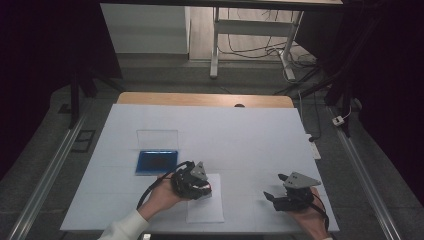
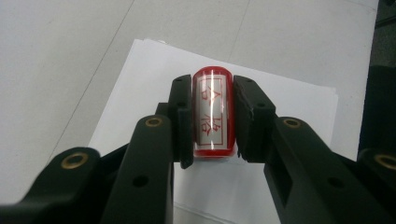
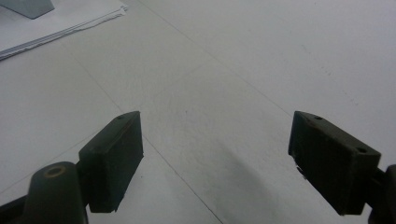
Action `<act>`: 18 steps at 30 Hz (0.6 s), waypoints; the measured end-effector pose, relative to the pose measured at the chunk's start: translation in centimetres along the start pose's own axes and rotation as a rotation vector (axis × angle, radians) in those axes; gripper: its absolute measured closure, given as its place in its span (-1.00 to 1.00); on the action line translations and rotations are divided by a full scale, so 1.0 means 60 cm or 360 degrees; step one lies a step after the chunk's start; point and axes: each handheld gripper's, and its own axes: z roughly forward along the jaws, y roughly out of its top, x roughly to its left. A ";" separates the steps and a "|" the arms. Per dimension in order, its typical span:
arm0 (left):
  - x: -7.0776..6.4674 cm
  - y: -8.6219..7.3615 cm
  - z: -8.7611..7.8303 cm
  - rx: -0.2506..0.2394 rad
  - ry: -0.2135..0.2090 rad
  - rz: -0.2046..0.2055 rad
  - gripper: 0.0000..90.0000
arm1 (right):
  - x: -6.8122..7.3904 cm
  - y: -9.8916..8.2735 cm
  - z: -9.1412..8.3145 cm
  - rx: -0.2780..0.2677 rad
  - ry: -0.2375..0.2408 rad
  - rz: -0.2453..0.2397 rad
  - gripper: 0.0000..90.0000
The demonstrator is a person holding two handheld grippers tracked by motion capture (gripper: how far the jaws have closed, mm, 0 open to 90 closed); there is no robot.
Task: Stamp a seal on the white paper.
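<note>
Stamp (image 2: 213, 114), red with white label, clamped between left gripper (image 2: 212, 119) jaws above paper stack (image 2: 289, 100). Right gripper (image 3: 215, 154) jaws spread wide, empty, right of stack.

Overhead view; two close table-level views

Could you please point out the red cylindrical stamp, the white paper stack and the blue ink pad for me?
Red cylindrical stamp (image 2: 213, 113): left gripper view, its white label.
White paper stack (image 2: 140, 74): left gripper view, bare top sheet.
Blue ink pad (image 1: 156, 162): high view, its dark blue centre.
</note>
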 end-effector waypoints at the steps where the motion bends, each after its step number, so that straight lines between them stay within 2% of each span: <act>1: 0.000 0.000 0.000 0.0001 0.0000 0.0001 0.56 | 0.000 0.000 0.000 0.0000 0.0000 0.0000 -0.62; 18: -0.002 0.001 0.004 0.0024 0.0005 -0.0005 0.56 | 0.000 0.000 -0.001 0.0000 -0.0004 0.0000 -0.62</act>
